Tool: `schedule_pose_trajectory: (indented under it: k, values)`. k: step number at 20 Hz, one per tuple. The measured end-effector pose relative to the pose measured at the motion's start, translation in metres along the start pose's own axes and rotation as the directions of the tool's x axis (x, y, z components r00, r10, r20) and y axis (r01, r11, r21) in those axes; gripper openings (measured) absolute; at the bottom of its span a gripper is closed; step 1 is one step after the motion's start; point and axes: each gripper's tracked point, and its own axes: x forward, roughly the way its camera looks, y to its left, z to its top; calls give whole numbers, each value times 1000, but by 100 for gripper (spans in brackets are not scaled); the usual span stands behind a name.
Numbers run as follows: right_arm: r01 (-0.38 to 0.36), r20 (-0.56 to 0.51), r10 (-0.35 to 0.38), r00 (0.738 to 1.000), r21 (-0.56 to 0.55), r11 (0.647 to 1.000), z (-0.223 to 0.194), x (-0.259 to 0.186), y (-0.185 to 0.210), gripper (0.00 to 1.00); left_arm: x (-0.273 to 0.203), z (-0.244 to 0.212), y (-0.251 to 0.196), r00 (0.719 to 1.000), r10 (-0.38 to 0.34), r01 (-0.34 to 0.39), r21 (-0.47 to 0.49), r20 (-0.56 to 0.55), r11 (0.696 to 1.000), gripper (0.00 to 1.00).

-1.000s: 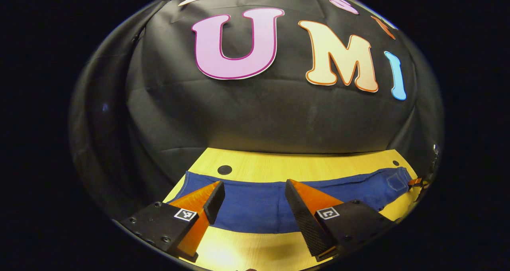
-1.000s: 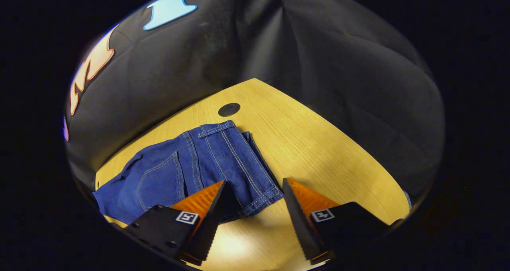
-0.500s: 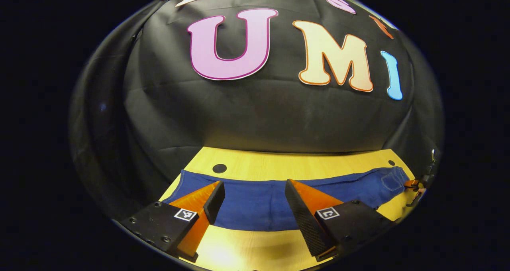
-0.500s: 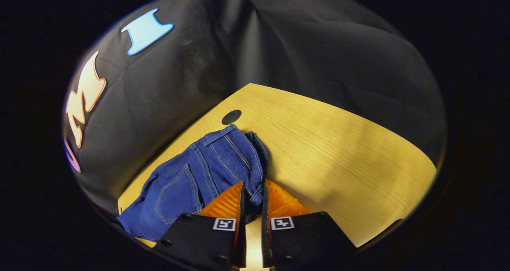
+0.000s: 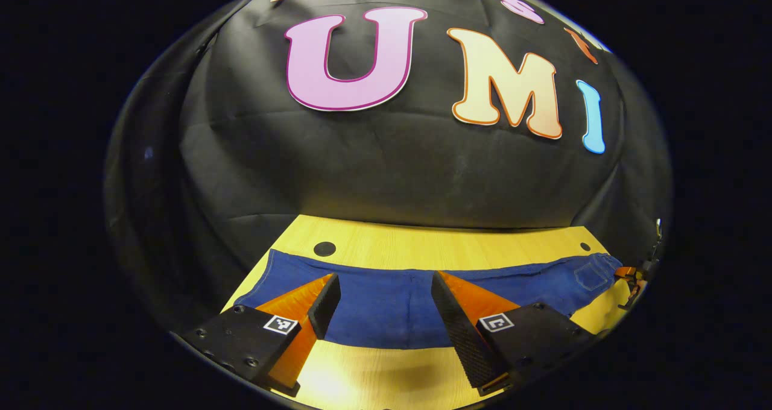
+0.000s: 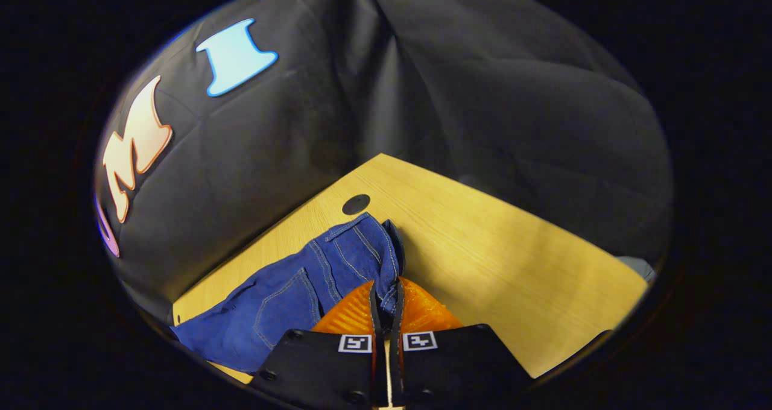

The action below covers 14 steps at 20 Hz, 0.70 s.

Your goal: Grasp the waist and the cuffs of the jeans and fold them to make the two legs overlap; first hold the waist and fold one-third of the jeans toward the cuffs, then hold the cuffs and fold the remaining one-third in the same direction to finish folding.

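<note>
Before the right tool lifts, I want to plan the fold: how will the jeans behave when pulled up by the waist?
The jeans will likely drape: the waist already bunches where the right tool pinches it. The long leg probably drags across the table; the left tool hangs open above it.

The jeans (image 5: pixel 410 301) lie flat across the bench (image 5: pixel 434 250), legs to the left, waist to the right. The left tool (image 5: pixel 380 304) is over the legs. The right tool (image 6: pixel 386 301) pinches the waist.

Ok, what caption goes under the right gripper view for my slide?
Right gripper shut on the jeans waist, table beneath.
</note>
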Motion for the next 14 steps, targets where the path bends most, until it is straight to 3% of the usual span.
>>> schedule_pose_trajectory:
  k: [4, 7, 11, 14]
  values:
    - [-30, 88, 33, 996, -31, 999, 30, -45, 27, 2, 3, -4, 9, 998, -59, 59, -9, -7, 998, 94]
    - [-140, 166, 145, 975, -41, 989, 49, -97, 83, 4, 7, -6, 19, 995, -102, 102, -2, -11, 995, 95]
    - [-350, 209, 360, 909, -84, 933, 53, -139, 194, 4, 9, -13, 27, 984, -176, 175, -41, -12, 984, 95]
    - [-514, 182, 528, 830, -118, 849, 29, -164, 279, 4, 12, -20, 41, 981, -192, 191, -54, -15, 980, 96]
